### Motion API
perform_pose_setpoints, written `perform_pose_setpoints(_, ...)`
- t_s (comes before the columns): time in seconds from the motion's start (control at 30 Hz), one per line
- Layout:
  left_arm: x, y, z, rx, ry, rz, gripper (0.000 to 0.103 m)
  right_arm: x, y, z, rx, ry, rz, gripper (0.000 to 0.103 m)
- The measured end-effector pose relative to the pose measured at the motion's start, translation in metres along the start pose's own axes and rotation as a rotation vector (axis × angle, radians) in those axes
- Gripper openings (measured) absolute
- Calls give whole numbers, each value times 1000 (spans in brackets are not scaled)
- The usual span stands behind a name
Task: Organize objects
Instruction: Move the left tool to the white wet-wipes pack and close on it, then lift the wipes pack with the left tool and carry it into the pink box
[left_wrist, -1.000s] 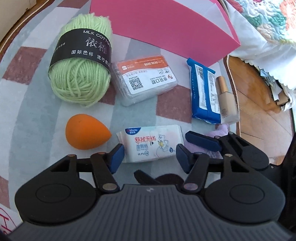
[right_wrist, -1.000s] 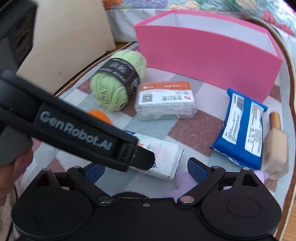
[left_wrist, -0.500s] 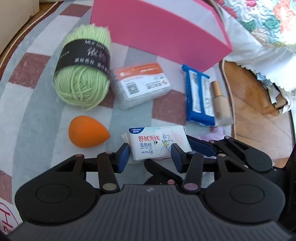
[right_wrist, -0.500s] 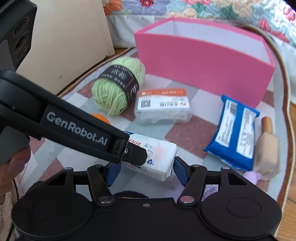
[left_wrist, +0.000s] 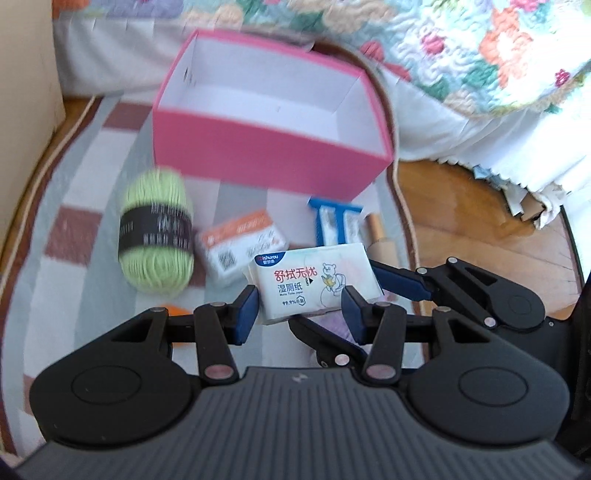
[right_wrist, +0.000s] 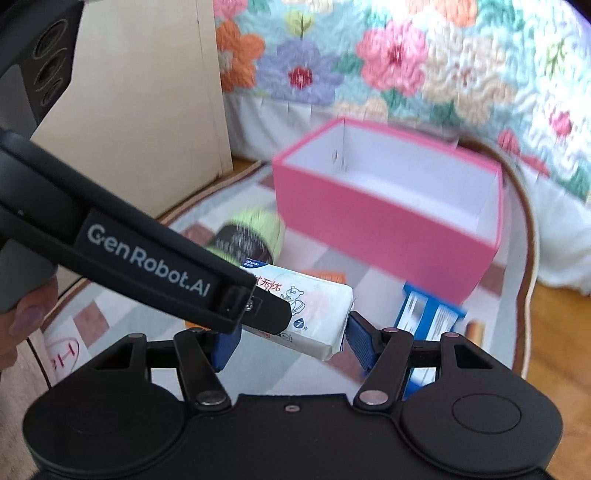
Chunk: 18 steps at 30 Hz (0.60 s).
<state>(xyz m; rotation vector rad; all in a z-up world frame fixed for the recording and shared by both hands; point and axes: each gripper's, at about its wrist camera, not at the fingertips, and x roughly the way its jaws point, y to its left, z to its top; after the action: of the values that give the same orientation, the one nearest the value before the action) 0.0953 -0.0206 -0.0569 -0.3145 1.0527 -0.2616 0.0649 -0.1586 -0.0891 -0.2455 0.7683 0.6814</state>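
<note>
Low in the left wrist frame, the left gripper (left_wrist: 299, 308) pinches the white soft-plastic wet-wipe pack (left_wrist: 314, 286) across its short side. In the right wrist view, the right gripper (right_wrist: 290, 345) clamps the same pack (right_wrist: 317, 314) end to end along its long axis, so both hold it clear of the checked rug (left_wrist: 74, 206). Beyond it, toward the upper centre, stands the open pink cardboard box (left_wrist: 266, 147), its long axis roughly parallel to the pack's; the carry probably runs forward and slightly up.
</note>
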Motion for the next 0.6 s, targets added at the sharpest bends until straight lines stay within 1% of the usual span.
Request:
perform_pose_setpoints(0.2,-32,-16,40,33,-45,-24,48,-22,-9,39,-35,-67,-17,68)
perform_pose_setpoints(0.37,-52,-31,78,83,-76,-22,48,-38,-21,79,-50,-106,-27,68)
perform_pose_setpoints(0.43,-53,-37,93,99,-73,5,48,-38,-29,97,-65,-108,-25,68)
perform_pose_setpoints(0.5,-50,-45,110,129,-83,48,48,-34,-37,114,-91,-98,-13,68)
perform_pose_setpoints(0.6,-40,-47,135,130,-94,62,48,-21,-51,141,-128,-84,-13,68)
